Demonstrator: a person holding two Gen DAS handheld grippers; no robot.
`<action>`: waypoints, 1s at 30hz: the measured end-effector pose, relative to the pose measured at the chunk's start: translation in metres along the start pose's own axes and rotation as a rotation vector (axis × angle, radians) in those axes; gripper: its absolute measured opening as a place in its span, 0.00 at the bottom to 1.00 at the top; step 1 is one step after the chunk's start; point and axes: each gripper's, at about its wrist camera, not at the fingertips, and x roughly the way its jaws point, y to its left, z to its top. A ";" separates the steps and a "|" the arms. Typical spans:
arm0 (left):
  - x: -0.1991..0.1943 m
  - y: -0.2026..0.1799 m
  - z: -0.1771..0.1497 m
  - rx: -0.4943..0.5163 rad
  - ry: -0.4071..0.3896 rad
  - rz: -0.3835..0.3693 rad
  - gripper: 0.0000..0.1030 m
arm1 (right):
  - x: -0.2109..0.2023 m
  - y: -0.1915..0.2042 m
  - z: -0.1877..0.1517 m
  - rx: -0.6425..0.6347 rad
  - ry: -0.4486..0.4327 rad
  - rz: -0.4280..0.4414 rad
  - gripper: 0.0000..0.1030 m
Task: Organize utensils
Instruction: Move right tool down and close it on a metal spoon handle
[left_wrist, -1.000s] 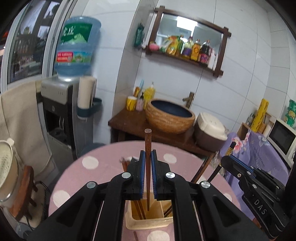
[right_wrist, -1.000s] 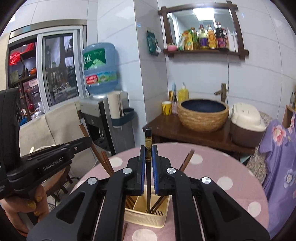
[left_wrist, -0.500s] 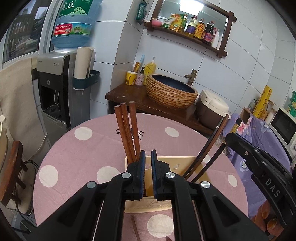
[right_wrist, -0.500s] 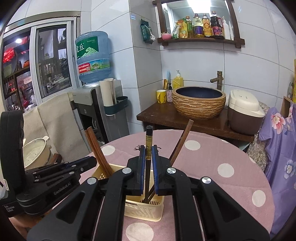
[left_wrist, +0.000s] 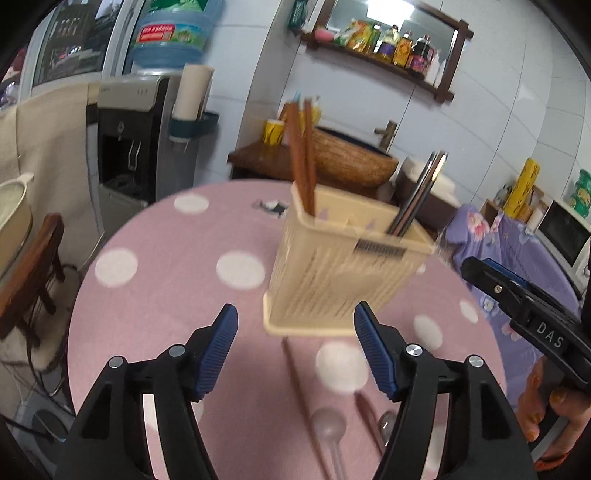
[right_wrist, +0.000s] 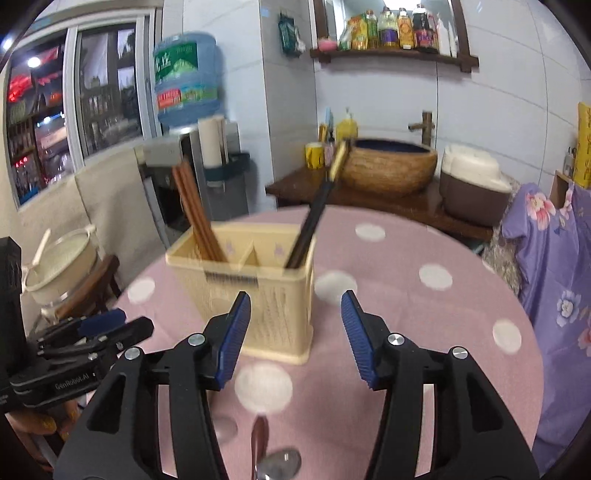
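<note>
Nearest: left gripper (left_wrist: 295, 341) and right gripper (right_wrist: 295, 334), jaws opening, nothing between the blue pads. Just beyond, bare pink polka-dot round table (right_wrist: 424, 314) with loose spoons (right_wrist: 277, 461). Mid-table, well inside every edge: cream slatted plastic utensil basket (right_wrist: 255, 291), brown wooden chopsticks (right_wrist: 195, 218) left compartment, dark chopsticks (right_wrist: 314, 218) right.

The right claw (right_wrist: 293, 332) is opening with nothing between its blue pads, above the pink dotted worktop (right_wrist: 424, 314). Ahead, a cream utensil basket (right_wrist: 273, 295) holds brown chopsticks (right_wrist: 195, 218) left and dark chopsticks (right_wrist: 314, 218) right.
</note>
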 end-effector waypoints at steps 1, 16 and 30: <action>0.000 0.003 -0.007 0.001 0.004 0.012 0.63 | 0.001 0.000 -0.011 0.000 0.027 0.010 0.50; 0.002 0.017 -0.076 0.007 0.110 0.078 0.63 | 0.017 0.014 -0.140 0.081 0.341 0.036 0.50; 0.000 0.018 -0.088 -0.014 0.126 0.071 0.63 | 0.011 0.017 -0.147 0.099 0.345 0.038 0.49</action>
